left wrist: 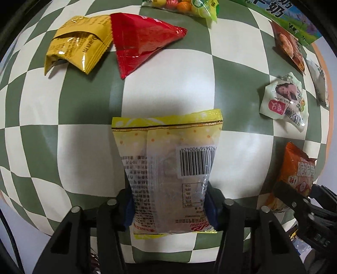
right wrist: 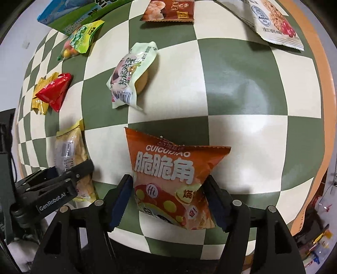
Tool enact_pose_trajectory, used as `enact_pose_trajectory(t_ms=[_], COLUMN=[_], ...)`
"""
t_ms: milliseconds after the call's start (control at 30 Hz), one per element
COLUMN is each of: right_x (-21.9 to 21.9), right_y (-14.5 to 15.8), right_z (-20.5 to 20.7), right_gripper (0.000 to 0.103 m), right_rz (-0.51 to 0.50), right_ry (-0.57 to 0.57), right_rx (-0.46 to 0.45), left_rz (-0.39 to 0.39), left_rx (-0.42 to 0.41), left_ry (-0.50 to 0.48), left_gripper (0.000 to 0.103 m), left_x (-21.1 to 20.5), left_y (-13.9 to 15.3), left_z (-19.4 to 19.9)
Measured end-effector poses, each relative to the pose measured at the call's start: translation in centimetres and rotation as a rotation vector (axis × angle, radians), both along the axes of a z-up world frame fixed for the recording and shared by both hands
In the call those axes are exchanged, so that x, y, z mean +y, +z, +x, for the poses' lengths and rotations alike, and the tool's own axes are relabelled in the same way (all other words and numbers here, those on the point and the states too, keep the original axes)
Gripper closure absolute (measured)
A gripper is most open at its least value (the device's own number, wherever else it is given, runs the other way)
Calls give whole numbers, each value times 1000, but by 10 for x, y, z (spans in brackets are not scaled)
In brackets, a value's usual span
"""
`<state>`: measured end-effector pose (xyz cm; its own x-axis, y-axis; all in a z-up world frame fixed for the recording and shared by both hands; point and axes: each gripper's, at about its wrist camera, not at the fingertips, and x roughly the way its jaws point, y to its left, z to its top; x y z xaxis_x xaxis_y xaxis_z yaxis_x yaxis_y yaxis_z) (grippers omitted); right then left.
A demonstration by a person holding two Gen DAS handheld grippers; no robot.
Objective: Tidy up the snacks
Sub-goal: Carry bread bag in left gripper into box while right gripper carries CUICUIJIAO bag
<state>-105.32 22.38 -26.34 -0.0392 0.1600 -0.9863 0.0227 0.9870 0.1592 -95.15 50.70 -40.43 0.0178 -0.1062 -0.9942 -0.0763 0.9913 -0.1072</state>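
Note:
My left gripper (left wrist: 169, 207) is shut on a pale yellow, partly clear snack packet (left wrist: 168, 160) with a barcode, its blue pads (left wrist: 128, 208) squeezing the lower half. It points down over the green and white checked cloth (left wrist: 88, 109). The right wrist view has the same gripper (right wrist: 69, 168) and packet (right wrist: 69, 147) at the left. An orange chip bag (right wrist: 168, 175) stands between the fingers of my right gripper (right wrist: 168, 198), whose fingertips (right wrist: 127, 179) touch both sides. From the left wrist view, that bag (left wrist: 297, 168) and gripper (left wrist: 305, 196) are at the right edge.
On the cloth lie a gold packet (left wrist: 78, 42), a red triangular packet (left wrist: 141, 40), a candy bag (right wrist: 82, 38), a white-green bun packet (right wrist: 130, 73), a brown pack (right wrist: 168, 10), a white cereal pack (right wrist: 271, 21) and a green milk carton (right wrist: 69, 12). An orange table rim (right wrist: 316, 84) runs along the right.

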Motion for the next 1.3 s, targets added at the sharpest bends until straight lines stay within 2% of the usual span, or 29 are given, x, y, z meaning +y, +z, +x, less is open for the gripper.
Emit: enact_pose_trajectory(t_ms=[133, 300, 433, 467, 667, 833, 900, 1033, 1200, 1300], right_x=[-1, 9, 8, 7, 2, 0, 0, 17, 34, 43], right_y=[-1, 6, 30, 40, 109, 167, 184, 215, 237, 230], right_z=[2, -7, -5, -5, 10, 49, 68, 120, 192, 231], right_gripper=[45, 48, 48, 48, 48, 48, 48, 48, 48, 48], right_rz=[-30, -3, 38, 52, 130, 173, 175, 164, 139, 121], right_ry=[1, -7, -1, 3, 7, 14, 18, 39, 59, 67], right_rx=[-22, -49, -80, -97, -199, -302, -345, -435, -496, -484], left_rz=[-1, -4, -30, -39, -127, -167, -166, -151, -130, -117], left_rx=[-18, -74, -143, -156, -263, -350, -371, -410, -369, -308], left_ry=[14, -13, -30, -36, -58, -71, -74, -74, -65, -59], left_gripper=[60, 61, 61, 61, 61, 61, 61, 61, 61, 61], left_x=[2, -2, -7, 5, 4, 9, -4, -4, -3, -1], left_y=[8, 37, 72, 85, 156, 228, 238, 272, 271, 254], left_z=[-3, -10, -13, -18, -3, 48, 82, 137, 205, 243])
